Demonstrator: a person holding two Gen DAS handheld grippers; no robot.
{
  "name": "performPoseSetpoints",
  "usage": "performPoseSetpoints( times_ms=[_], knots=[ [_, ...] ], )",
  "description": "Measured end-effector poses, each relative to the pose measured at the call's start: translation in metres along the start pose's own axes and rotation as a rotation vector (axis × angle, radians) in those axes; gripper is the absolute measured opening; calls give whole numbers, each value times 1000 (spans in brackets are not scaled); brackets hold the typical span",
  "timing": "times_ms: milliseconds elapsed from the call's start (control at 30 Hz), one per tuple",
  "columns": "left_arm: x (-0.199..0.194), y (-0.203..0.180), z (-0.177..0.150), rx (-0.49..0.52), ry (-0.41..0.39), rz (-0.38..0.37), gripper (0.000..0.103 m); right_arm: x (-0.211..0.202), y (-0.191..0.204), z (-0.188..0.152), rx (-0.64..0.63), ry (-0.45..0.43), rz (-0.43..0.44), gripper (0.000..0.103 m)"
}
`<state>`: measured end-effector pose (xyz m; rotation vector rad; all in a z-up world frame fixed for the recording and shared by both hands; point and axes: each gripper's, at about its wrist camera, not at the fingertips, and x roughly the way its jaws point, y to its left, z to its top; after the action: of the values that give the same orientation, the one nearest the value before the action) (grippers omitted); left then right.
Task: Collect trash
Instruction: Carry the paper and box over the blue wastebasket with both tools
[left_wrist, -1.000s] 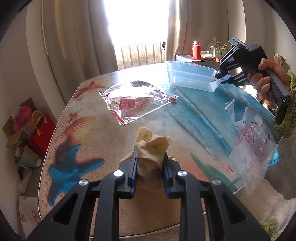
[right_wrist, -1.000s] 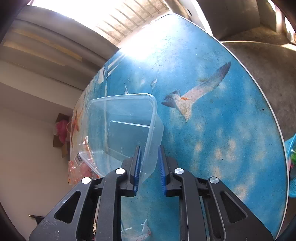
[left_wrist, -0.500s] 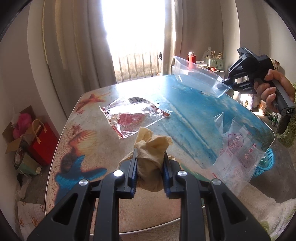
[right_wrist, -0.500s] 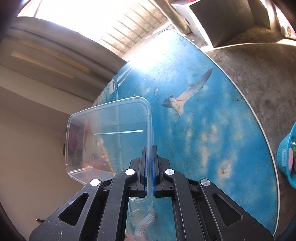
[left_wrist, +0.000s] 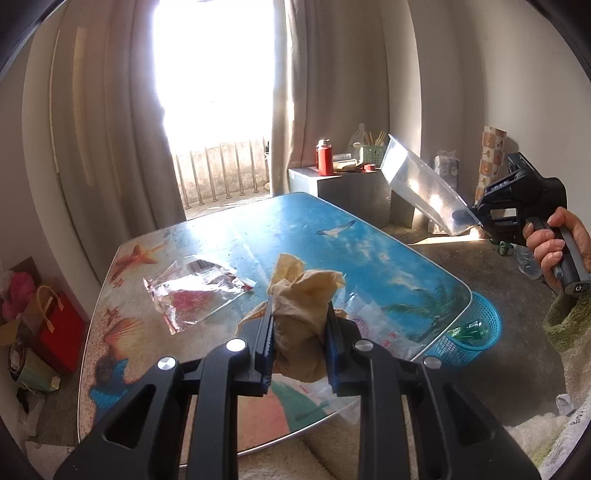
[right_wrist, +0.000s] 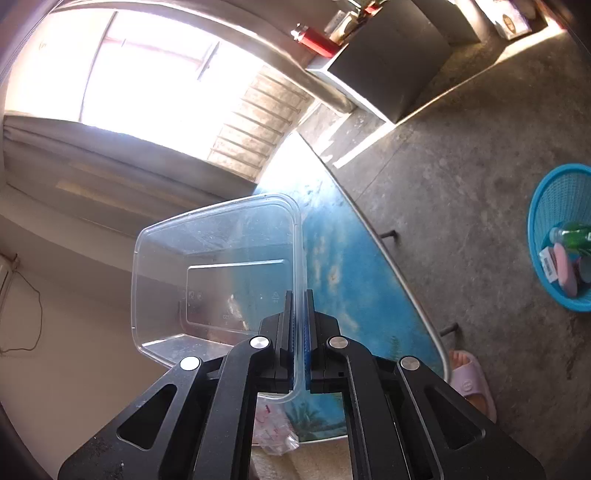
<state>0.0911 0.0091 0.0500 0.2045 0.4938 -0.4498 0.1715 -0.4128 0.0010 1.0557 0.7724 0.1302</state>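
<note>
Concrete floor at right holds a blue mesh plastic basket (right_wrist: 537, 236) containing bottles; right gripper (right_wrist: 300, 325) pinches an empty clear rectangular plastic tub (right_wrist: 218, 258); left gripper (left_wrist: 300, 332) clamps crumpled tan paper (left_wrist: 301, 306).

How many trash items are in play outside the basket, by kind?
Crumpled paper wad: 1
Clear plastic container: 1
Plastic bags on the table: 2, a clear wrapper and a printed bag
Total: 4

Table (left_wrist: 369, 236) with beach print, starfish and gull. Curtains (left_wrist: 332, 92) flank bright window (left_wrist: 214, 74). Grey cabinet (left_wrist: 351, 188) behind, red bottle (left_wrist: 324, 159) and green holder (left_wrist: 373, 154) on top. Red bag (left_wrist: 61, 332) on floor at left. Pink slipper (right_wrist: 471, 384) beside table edge.
</note>
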Motion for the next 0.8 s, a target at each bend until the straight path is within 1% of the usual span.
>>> performPoseSetpoints(
  times_ms=[67,233,333,400,467,533,600,633,700,767,800],
  knots=[
    [2,-22,10,19,-21,-53,22,-27,-23,-2,26,-41,-26,2],
    [16,-92,36,84,-53,-230,22,-88,-92,-15,126,-136,-128,2],
    [30,-143,47,148,-56,-337,22,-114,-135,-21,208,-175,-187,2],
    [43,-175,52,191,-45,-400,22,-126,-157,-27,242,-199,-241,2],
    [61,-204,54,219,-15,-462,22,-135,-176,-31,273,-221,-289,2],
    [84,-228,55,223,30,-520,22,-147,-195,-34,293,-242,-348,2],
    [109,-250,54,222,82,-557,22,-148,-209,-34,307,-253,-404,2],
    [124,-260,52,216,112,-565,22,-147,-215,-34,308,-256,-435,2],
    [155,-278,48,184,184,-588,22,-149,-224,-33,283,-270,-537,2],
    [186,-294,42,166,248,-559,22,-145,-230,-29,246,-278,-648,2],
    [202,-300,39,150,278,-548,22,-143,-236,-28,240,-275,-683,2]
  ],
)
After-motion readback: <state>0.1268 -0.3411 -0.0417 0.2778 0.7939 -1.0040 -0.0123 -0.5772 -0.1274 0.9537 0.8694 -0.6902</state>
